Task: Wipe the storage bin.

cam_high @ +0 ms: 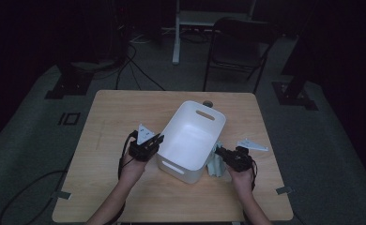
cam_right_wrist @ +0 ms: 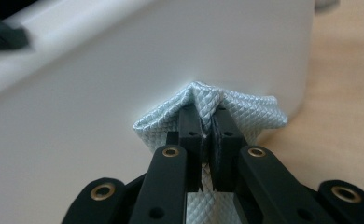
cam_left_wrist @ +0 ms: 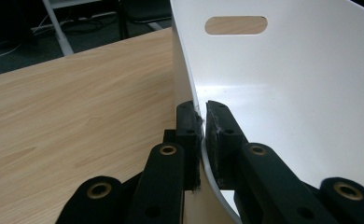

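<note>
Cloth is hanging pinched in my right gripper beside the bin's right wall, near the table's front edge, while I'm clamping my left gripper on the rim, probably steadying it.

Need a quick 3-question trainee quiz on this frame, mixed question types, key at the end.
1. True or false: the left tongs are shut on the side wall of the white bin.
2. What do the right tongs hold? A) a cable B) a pale blue quilted cloth C) the bin's handle slot
3. In the high view, on which side of the bin does the cloth lie, and is it inside or outside?

Key:
1. True: one jaw is outside the wall, one inside.
2. B.
3. On the bin's right side, outside it, against its wall on the wooden table.
</note>
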`<state>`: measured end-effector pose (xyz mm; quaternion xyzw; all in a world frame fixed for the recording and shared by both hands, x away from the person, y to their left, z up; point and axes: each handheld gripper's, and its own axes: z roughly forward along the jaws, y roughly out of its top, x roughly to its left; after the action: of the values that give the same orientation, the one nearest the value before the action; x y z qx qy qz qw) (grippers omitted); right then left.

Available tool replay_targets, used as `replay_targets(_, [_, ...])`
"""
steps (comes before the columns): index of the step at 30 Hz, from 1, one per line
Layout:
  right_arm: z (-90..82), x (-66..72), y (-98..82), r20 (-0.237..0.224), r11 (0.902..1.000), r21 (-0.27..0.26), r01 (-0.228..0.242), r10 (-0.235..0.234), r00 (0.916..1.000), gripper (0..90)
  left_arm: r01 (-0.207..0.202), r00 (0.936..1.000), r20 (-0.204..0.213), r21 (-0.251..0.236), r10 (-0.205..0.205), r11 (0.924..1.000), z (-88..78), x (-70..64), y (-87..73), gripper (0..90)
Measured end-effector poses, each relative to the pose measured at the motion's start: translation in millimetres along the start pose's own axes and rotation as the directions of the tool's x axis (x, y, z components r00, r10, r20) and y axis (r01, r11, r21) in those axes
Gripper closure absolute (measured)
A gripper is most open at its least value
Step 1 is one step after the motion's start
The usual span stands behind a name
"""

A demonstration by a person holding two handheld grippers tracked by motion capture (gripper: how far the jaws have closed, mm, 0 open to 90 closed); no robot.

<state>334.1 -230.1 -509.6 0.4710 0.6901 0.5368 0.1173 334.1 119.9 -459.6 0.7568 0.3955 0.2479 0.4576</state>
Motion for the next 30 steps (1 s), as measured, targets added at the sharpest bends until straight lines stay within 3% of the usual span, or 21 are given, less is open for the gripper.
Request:
replay_targets(5, [-17.7, 9.4, 21.3, -0.034, 0.9952, -0.096, 0.019, -0.022, 0.9992, 84.9, -0.01, 0.9999, 0.012, -0.001, 0.01, 1.0, 0.1, -0.1, 0.0, 84.0])
replay_targets(9, [-16.7, 6.1, 29.3, -0.019, 0.9952, -0.094, 0.026, -0.028, 0.9994, 84.9, -0.02, 0.9996, 0.017, 0.0, 0.02, 0.9998, -0.1, -0.9, 0.0, 83.9])
replay_targets(15, [-6.3, -4.8, 27.7, 0.005, 0.9972, -0.075, -0.002, 0.002, 1.0, 85.0, -0.017, 0.9996, 0.022, 0.001, 0.017, 0.9999, 0.0, -0.9, 0.2, 83.7])
replay_targets(23, [12.6, -23.5, 12.5, 0.05, 0.9986, -0.022, -0.047, 0.048, 0.9976, 85.1, -0.016, 0.9996, 0.022, 0.001, 0.016, 0.9999, 0.1, -1.0, 0.4, 83.8])
replay_targets(30, [33.4, -40.2, -8.9, 0.089, 0.9931, 0.076, -0.089, 0.083, 0.9926, 85.1, -0.01, 0.9997, 0.023, 0.001, 0.01, 1.0, 0.0, -0.3, 0.4, 83.8])
